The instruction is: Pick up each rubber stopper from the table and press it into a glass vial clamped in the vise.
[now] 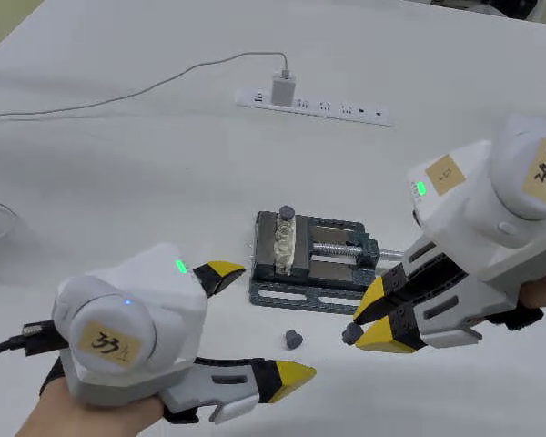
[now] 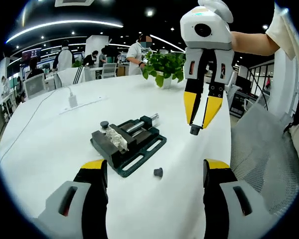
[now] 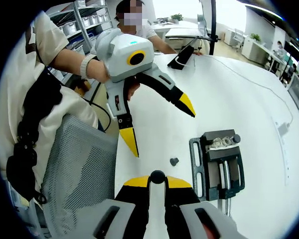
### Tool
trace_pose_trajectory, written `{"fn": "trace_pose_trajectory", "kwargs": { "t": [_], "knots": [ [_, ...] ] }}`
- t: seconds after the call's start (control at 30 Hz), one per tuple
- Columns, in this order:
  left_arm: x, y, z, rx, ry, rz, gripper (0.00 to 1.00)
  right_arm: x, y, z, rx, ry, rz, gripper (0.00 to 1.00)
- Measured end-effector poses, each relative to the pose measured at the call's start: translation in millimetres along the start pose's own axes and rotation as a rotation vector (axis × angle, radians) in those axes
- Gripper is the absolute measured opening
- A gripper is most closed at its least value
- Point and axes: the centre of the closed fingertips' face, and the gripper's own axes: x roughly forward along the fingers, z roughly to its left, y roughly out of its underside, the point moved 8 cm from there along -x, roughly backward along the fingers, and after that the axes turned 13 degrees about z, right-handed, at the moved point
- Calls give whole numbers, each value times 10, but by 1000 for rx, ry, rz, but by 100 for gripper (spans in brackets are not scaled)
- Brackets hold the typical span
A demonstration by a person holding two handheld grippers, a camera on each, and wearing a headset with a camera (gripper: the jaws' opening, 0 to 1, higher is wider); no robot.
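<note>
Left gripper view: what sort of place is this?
Probably an open-plan office or lab: other people in the background, a potted plant on the long white table, and ceiling strip lights.

The desk [image 1: 118, 200] and power strip [image 1: 314, 106] are plain white. The left gripper [image 1: 268, 320] and right gripper [image 1: 357, 331] are white too, with black jaws tipped yellow, a green light and a tan label each. The vise [image 1: 296, 293] is dark grey-green, the vial [image 1: 284, 244] clear and whitish, and the loose stopper [image 1: 293, 340] and held stopper [image 1: 349, 335] dark grey.
</note>
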Motion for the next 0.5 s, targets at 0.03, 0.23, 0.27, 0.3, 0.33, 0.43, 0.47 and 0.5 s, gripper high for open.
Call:
{"fn": "trace_pose_trajectory", "kwargs": {
  "t": [0.03, 0.23, 0.27, 0.3, 0.33, 0.43, 0.47, 0.5],
  "knots": [
    [-6, 14, 11, -4, -9, 3, 81, -2, 1, -14, 0, 3, 2, 6],
    [-28, 85, 101, -18, -67, 19, 98, -3, 6, -101, -28, 20, 27, 5],
    [-31, 94, 109, -24, -73, 24, 99, -2, 6, -114, -31, 21, 30, 5],
    [-34, 101, 116, -24, -74, 27, 99, -4, 7, -135, -39, 24, 32, 5],
    [-37, 103, 118, -24, -73, 27, 99, -6, 6, -151, -42, 25, 31, 5],
    [-45, 108, 125, -27, -74, 31, 99, -10, 6, -225, -65, 42, 38, 5],
    [-48, 107, 127, -30, -74, 31, 99, -11, 7, -263, -78, 50, 45, 5],
    [-50, 108, 130, -30, -76, 33, 99, -10, 7, -290, -85, 54, 51, 5]
  ]
}}
